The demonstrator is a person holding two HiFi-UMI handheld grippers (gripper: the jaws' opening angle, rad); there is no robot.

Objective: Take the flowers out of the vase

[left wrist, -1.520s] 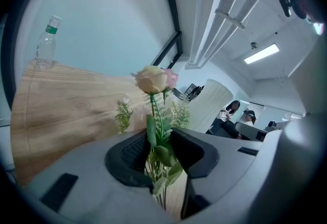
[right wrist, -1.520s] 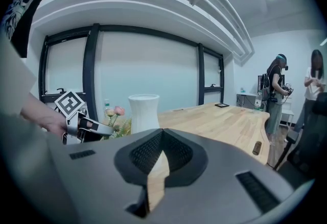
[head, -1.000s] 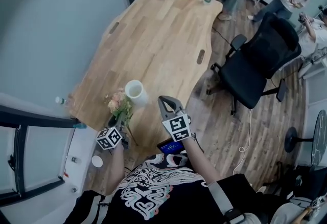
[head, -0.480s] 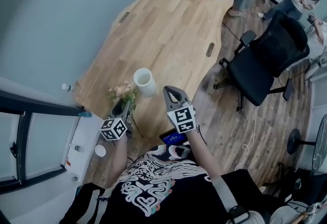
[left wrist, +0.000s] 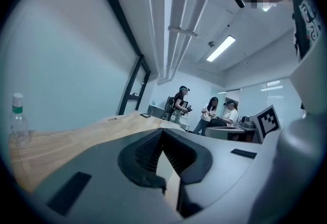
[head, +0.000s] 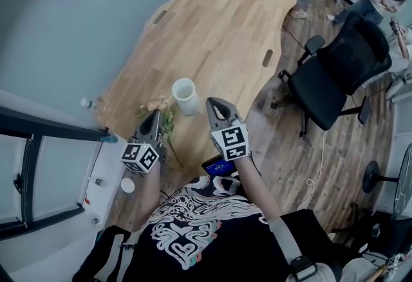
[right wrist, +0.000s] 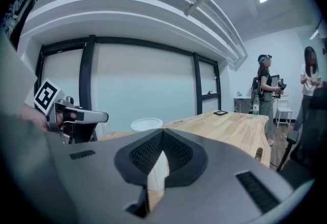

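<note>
Two tongs shut, empty | your left gripper (head: 154,118) just closed on nothing, above flowers (head: 156,107) lying beside the vase (head: 185,95): judged already out | your right gripper (head: 213,103) idle alongside

White vase (head: 185,95), pale pink flowers (head: 154,107) with green leaves, light wood-grain table (head: 212,29), black office chair (head: 335,78)

An office: long wooden meeting table (head: 212,36) and black swivel chair (head: 335,81).
</note>
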